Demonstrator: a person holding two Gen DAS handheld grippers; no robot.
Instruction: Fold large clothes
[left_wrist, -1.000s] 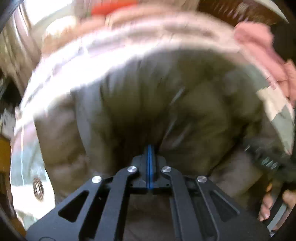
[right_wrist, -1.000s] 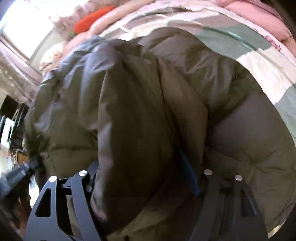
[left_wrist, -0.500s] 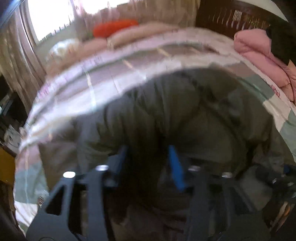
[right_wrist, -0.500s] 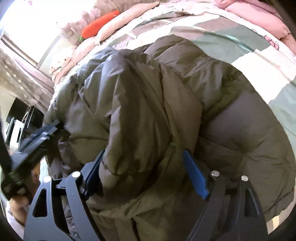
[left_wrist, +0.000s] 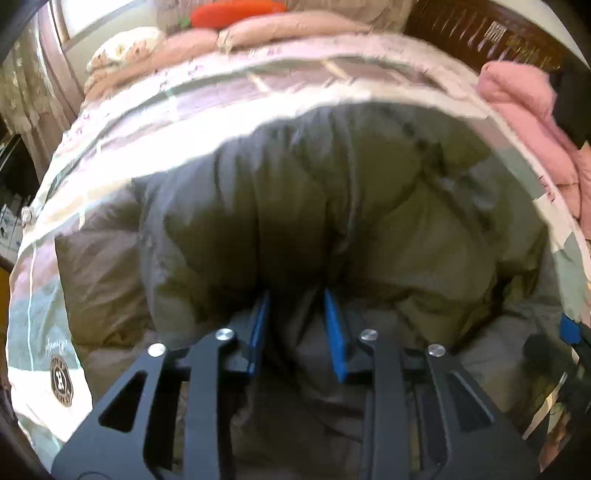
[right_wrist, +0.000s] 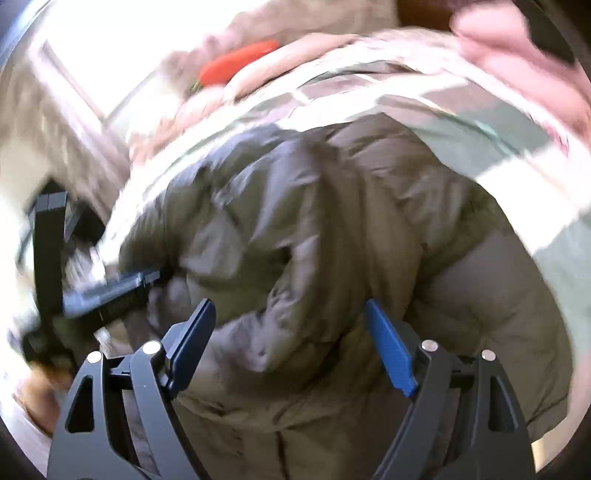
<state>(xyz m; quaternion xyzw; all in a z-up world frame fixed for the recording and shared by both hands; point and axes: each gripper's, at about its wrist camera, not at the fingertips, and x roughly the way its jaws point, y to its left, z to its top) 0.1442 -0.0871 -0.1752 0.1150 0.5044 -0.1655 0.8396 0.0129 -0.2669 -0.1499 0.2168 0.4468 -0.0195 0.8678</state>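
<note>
Your olive-brown puffer jacket (left_wrist: 332, 206) lies bunched on the bed (left_wrist: 122, 122), spread over the striped and checked quilt (left_wrist: 221, 96) and filling the middle of both views; its padded folds are heaped rather than flat.

Your left hand-held gripper (left_wrist: 295, 325) points down into the jacket; its jaws are closing, with a thick ridge of the padded cloth between the blue pads (left_wrist: 334, 328) (whether they already press on it is hard to tell, since the fabric billows over their tips).

Your right hand-held gripper (right_wrist: 291, 339) stands wide apart above a fold of the same jacket (right_wrist: 332, 229); cloth sits between the two blue fingers (right_wrist: 388, 347), yet neither one visibly presses on it; this view is blurred.

In the right wrist view the left hand-held gripper shows as a dark frame at the left edge, its tip at the jacket's side.

At the far edge of the bed lie pale pink bolsters (left_wrist: 280, 27) with a red carrot-shaped cushion (left_wrist: 236, 13) on top; a pink padded garment (left_wrist: 535, 110) lies on the right side of the bed, apart from the jacket.
</note>
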